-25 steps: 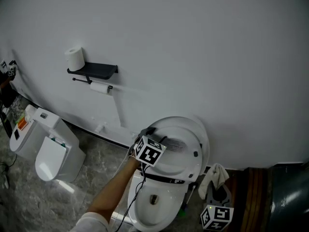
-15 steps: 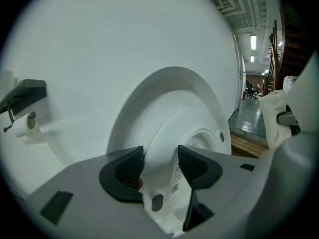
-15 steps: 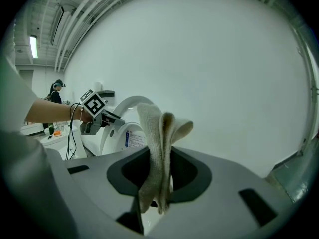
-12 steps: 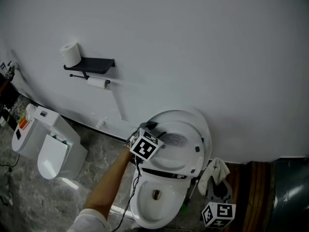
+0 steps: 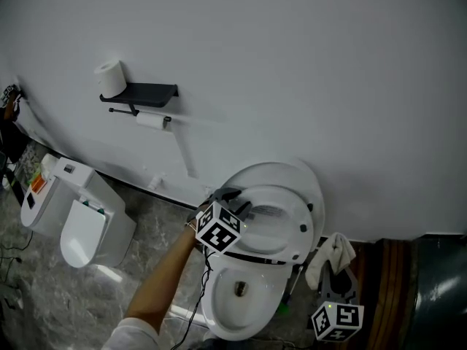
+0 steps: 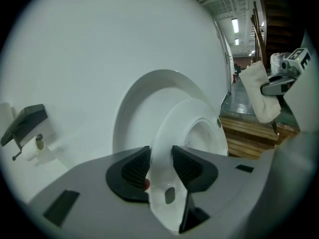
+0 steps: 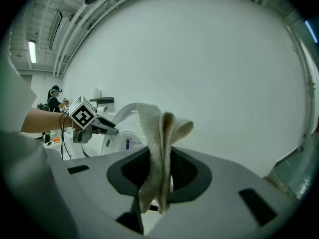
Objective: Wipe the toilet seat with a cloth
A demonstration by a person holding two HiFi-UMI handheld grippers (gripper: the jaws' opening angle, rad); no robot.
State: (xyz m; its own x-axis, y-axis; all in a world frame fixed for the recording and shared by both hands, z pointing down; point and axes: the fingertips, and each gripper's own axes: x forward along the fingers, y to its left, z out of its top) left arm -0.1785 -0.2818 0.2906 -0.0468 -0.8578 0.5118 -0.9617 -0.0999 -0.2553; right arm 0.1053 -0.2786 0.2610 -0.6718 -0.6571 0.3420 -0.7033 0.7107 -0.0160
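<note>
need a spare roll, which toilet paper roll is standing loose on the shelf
The upright roll on top of the dark wall shelf; the other roll hangs sideways beneath that shelf.

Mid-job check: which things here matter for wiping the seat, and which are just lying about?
For the job: seat, cloth, lid behind the seat.
Lying about: paper roll, shelf, second toilet.

Restroom: toilet, TP shelf
</note>
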